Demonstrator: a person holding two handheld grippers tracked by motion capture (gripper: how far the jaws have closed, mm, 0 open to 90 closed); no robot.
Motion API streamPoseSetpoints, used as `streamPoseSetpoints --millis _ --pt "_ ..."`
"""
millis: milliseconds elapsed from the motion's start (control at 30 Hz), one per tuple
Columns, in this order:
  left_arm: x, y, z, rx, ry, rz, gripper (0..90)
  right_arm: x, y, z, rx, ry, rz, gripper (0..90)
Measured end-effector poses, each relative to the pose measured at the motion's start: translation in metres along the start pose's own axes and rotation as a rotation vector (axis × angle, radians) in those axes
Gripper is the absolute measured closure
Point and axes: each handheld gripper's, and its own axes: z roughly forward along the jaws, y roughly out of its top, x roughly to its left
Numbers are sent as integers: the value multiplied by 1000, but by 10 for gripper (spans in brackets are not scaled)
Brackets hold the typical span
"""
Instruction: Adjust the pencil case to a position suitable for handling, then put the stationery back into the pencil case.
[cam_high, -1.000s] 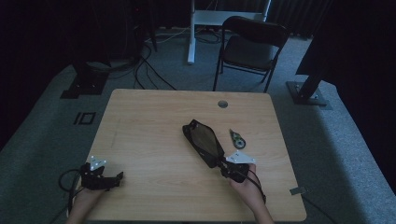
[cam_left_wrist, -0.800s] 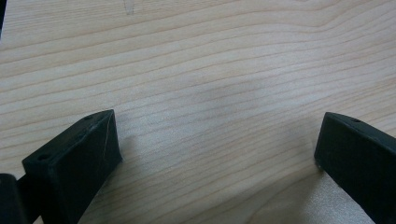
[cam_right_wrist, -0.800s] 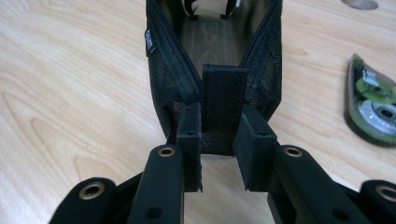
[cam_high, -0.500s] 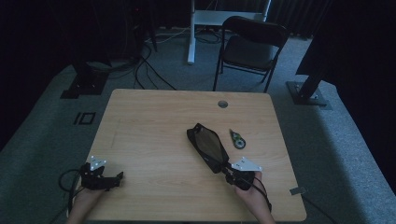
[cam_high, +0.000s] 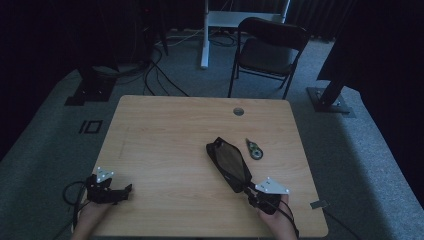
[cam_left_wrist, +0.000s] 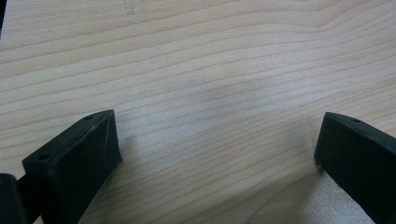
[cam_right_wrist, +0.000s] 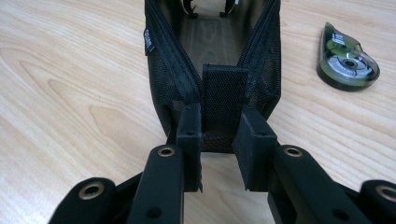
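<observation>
Pinching the mesh pouch's end tab

Right claw (cam_right_wrist: 217, 135) grips the black mesh pouch (cam_high: 229, 162) at 4 o'clock on the surface (cam_high: 165, 135), likely steadying its unzipped mouth; left claw (cam_left_wrist: 217, 149) rests open at 8 o'clock.

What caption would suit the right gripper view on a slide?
Right gripper clamps the end tab of an open black mesh pouch, a tape dispenser lying beside it.

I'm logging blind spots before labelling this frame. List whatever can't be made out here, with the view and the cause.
- Contents of the black mesh zip pouch: right gripper view, its mouth runs past the top edge.
- Print on the green-and-black tape dispenser: high view, too small and dim.
- Contact between the right tongs and the pouch's end tab: jaws cover it.
- Body of the left tongs: left gripper view, cut off at the bottom edge.
</observation>
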Motion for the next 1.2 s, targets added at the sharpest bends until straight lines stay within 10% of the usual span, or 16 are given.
streamPoseSetpoints --millis 667,1200 --pt "0 0 0 0 0 0 1 -38 28 -29 -112 -81 43 510" --pt "0 0 0 0 0 0 2 -94 24 19 -52 -162 71 453"
